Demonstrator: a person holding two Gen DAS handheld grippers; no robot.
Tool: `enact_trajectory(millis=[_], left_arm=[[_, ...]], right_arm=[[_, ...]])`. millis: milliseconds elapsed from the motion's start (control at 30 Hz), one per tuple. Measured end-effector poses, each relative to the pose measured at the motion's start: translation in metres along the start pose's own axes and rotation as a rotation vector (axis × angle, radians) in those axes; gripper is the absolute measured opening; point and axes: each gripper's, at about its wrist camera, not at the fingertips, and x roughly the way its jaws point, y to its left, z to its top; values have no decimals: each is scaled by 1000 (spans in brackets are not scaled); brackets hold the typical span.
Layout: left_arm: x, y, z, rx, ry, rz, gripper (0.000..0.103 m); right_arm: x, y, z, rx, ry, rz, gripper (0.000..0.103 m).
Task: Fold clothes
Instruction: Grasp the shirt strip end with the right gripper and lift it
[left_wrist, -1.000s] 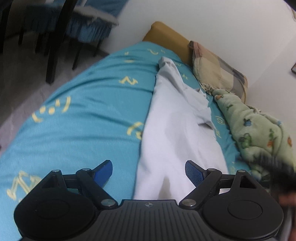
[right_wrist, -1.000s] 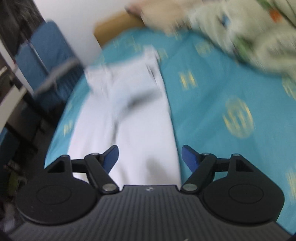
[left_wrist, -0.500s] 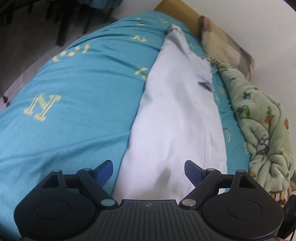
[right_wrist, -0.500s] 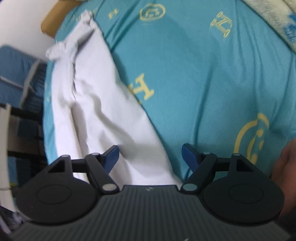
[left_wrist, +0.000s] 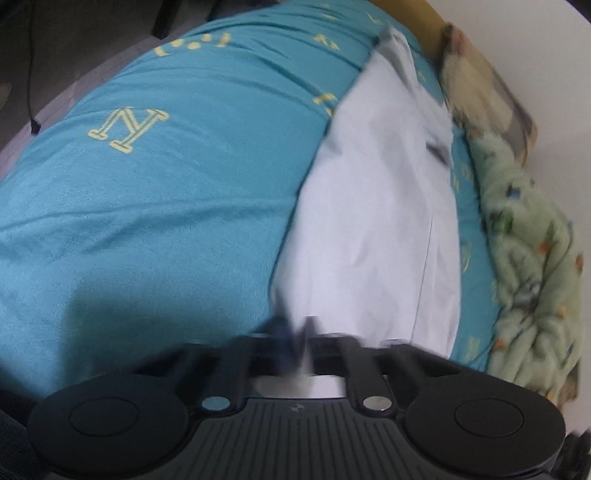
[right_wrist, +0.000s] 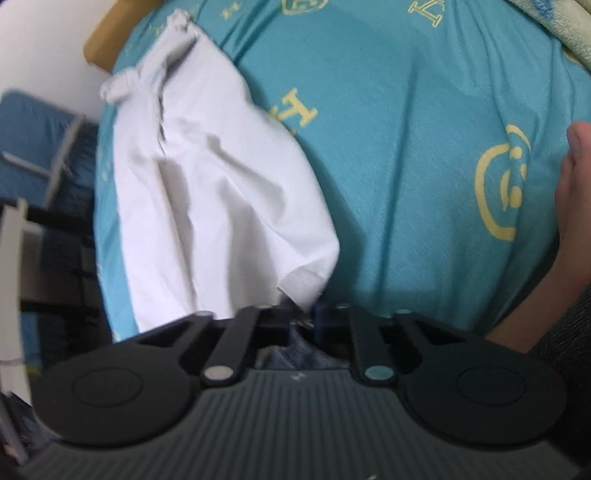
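Right at the near edge of the bed, both grippers have their jaws pinched together on the hem of a white garment (left_wrist: 373, 221). The left gripper (left_wrist: 297, 341) looks clamped on the near left corner of the cloth; it's blurry there, but a bit of white fabric sits between the blue pads with basically no gap left. The right gripper (right_wrist: 301, 319) is squeezed onto the other near corner, and you can see the hem folded over right where it goes into the pads. A hand (right_wrist: 565, 206) shows at the right edge of the right wrist view, resting against the bed. The garment itself lies lengthwise on the teal bedspread (left_wrist: 166, 206), the one with yellow letters and smiley prints, running away from the grippers toward the headboard. It's mostly flat but wrinkled, with a long crease down the middle, and the far end is bunched up into a twisted knot. Further back on the right there's a green fleece blanket (left_wrist: 528, 258) heaped along the wall, and a plaid pillow (left_wrist: 480, 88) at the head end.
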Motion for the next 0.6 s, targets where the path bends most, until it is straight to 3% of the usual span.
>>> enact_trajectory(millis=[333, 467, 600], left_arm=[[-95, -51, 16, 21, -152, -284, 1], [-133, -67, 12, 8, -182, -337, 1], [-160, -72, -7, 19, -197, -369, 1]], right_arm=[[-98, 32, 44, -122, -241, 203, 8], [-142, 33, 53, -127, -313, 272, 8], [-167, 24, 42, -133, -330, 318, 8]])
